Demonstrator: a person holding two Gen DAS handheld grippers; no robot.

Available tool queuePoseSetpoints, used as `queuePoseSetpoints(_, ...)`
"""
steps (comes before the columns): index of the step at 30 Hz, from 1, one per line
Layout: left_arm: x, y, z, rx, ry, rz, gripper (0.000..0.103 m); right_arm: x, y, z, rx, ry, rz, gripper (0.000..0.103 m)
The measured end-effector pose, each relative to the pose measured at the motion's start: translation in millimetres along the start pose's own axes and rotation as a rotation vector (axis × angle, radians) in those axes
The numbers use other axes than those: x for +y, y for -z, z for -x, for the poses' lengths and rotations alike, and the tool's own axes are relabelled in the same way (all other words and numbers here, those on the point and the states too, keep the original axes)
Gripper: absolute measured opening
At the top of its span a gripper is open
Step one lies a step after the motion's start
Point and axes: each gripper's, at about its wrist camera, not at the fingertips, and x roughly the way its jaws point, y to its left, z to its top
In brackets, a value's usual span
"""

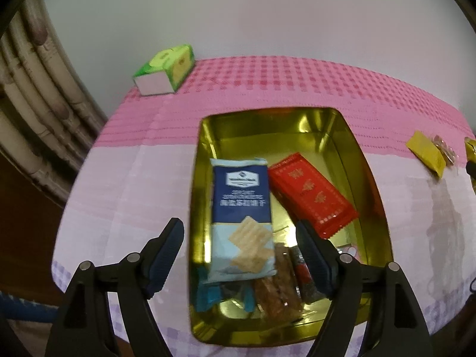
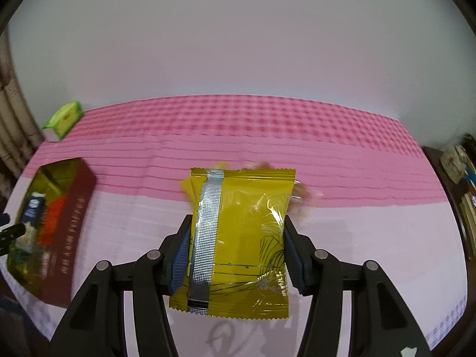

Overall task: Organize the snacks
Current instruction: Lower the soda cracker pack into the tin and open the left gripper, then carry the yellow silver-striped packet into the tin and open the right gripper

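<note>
A gold tin box [image 1: 373, 196] sits on the pink cloth. Inside lie a blue cracker packet [image 1: 242, 217], a red packet [image 1: 312, 195], and small brown and teal snacks near the front wall. My left gripper [image 1: 239, 238] is open and hovers over the blue cracker packet, its fingers either side of it. My right gripper [image 2: 236, 238] is shut on a yellow snack packet [image 2: 241, 238] and holds it above the table. The tin also shows at the left of the right wrist view [image 2: 74, 208], with dark red outer walls.
A green tissue box [image 1: 166, 70] stands at the table's far left corner. A yellow packet [image 1: 427, 153] and a clear-wrapped snack [image 1: 444, 148] lie right of the tin. More wrapped snacks lie behind the held packet [image 2: 300, 192]. Shelves stand at the far right [image 2: 461, 172].
</note>
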Motion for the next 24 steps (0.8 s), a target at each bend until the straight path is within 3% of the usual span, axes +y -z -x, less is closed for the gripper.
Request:
queuePoseSetpoints(14,41,17,15,-0.019,-0.096,0.074,0.082,132,-9,14,-0.001,-0.178,0.168,0.051)
queuePoseSetpoints(24,80,19,14,-0.010,-0.161,0.171,0.083,199,4,10,0.031,-0.250,0.256,0.051)
